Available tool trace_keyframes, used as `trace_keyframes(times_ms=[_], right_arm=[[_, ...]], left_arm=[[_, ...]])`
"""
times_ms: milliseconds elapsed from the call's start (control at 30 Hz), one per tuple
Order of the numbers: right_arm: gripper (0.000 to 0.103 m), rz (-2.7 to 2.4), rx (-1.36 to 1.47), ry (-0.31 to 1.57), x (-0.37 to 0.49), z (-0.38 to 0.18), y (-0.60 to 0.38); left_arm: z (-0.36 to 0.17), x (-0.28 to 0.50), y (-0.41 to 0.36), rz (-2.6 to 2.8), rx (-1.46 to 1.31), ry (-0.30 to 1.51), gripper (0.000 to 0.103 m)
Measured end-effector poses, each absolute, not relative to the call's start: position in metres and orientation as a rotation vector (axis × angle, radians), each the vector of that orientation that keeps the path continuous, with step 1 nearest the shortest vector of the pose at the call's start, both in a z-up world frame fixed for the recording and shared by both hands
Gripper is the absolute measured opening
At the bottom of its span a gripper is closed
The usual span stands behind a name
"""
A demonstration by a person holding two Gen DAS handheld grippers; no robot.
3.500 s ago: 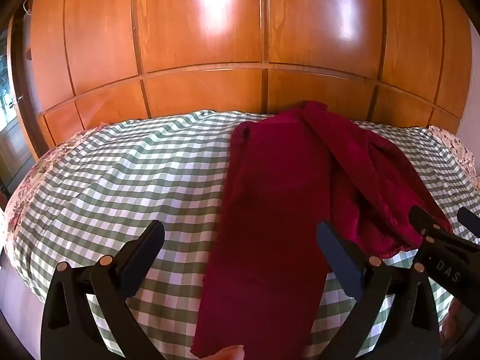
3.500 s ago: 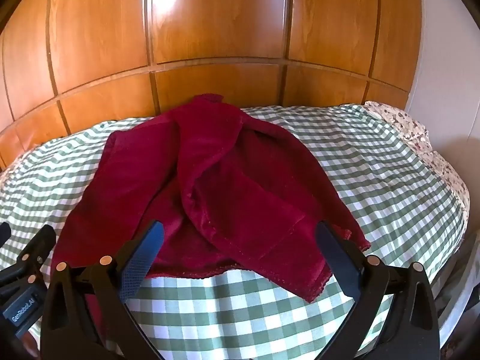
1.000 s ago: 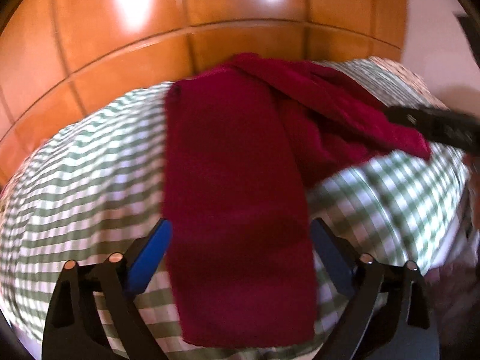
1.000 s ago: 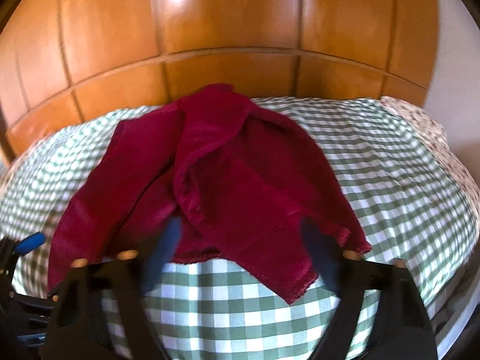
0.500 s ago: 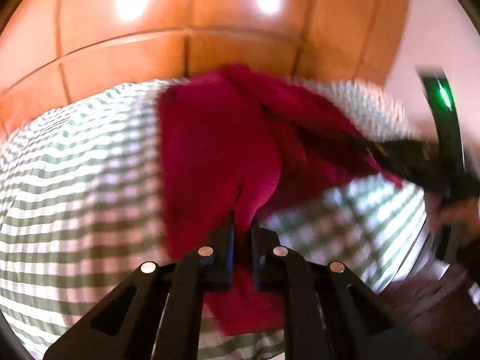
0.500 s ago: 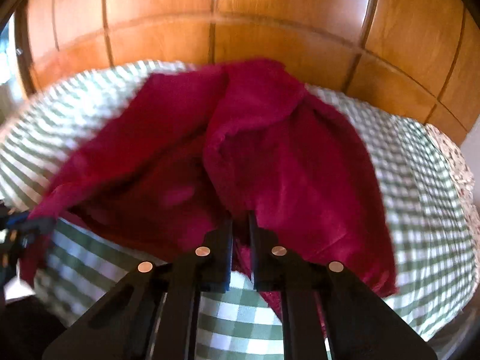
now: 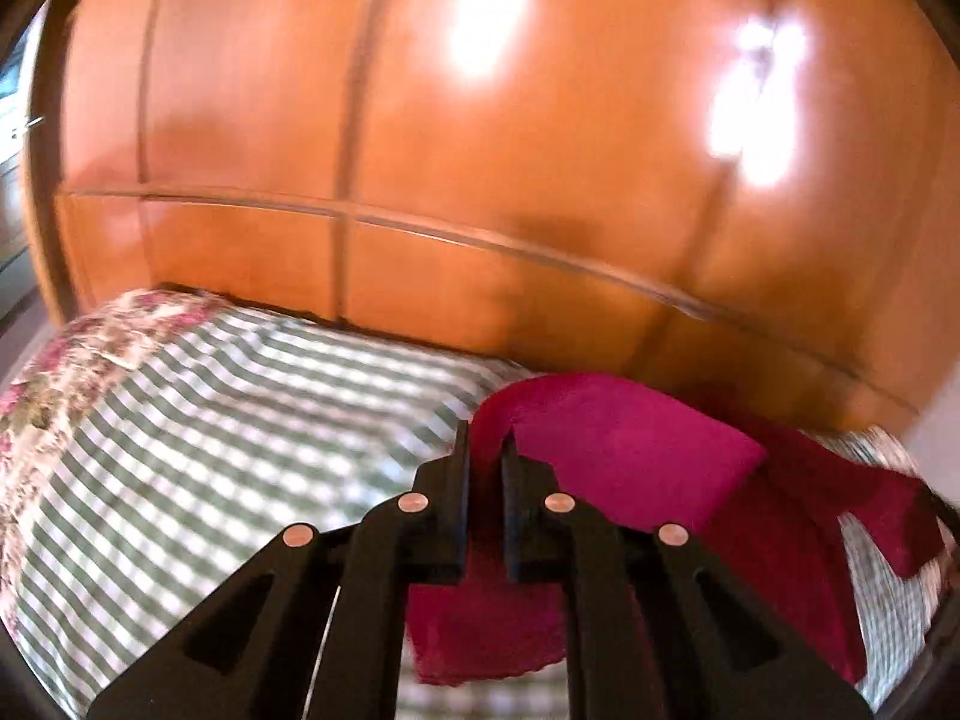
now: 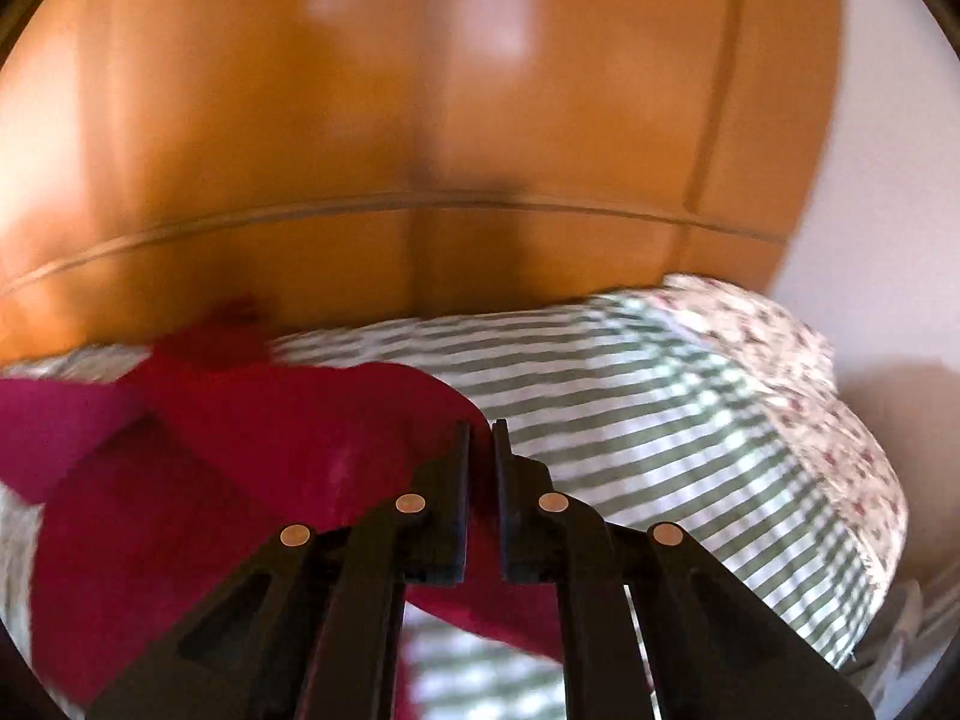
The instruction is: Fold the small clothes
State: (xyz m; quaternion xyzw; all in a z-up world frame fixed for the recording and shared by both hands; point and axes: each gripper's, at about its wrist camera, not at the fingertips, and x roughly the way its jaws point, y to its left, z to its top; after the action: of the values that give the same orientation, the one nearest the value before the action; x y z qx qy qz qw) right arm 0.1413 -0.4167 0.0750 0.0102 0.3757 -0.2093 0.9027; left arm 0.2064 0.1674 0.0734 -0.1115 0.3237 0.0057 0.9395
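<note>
- Left gripper point(image 7: 486, 450) and right gripper point(image 8: 482, 438), wide a second ago, now pinch the red garment point(image 7: 624, 450).
- Near edge lifted off the checked bedspread point(image 7: 240, 420); fold begun.

A bed point(image 7: 198, 420) is covered by a green-and-white checked sheet point(image 8: 660, 420), floral bedding point(image 8: 810, 396) at its edges; a crimson garment point(image 7: 630, 444) is spread on it

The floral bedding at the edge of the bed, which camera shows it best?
The right wrist view: the floral bedding fills the bed's right edge, fairly sharp. The left wrist view shows floral bedding at the left edge, more blurred.
</note>
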Motion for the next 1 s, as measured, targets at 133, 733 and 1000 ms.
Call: trace_keyframes(times_ms=[133,733,1000], right_arm=[[0.006,-0.620,0.057,0.829,0.187,0.059,-0.478],[0.076,-0.217,0.412,1.013,0.101,-0.014,-0.444],[0.049,-0.094,0.487,1.121,0.028,-0.058,-0.381]], left_arm=[[0.074,0.256,0.187,0.171,-0.215,0.673,0.007],[-0.038,0.148,0.117,-0.320,-0.365,0.959,0.070],[-0.077,0.092,0.053,-0.460,-0.395,1.064,0.031]])
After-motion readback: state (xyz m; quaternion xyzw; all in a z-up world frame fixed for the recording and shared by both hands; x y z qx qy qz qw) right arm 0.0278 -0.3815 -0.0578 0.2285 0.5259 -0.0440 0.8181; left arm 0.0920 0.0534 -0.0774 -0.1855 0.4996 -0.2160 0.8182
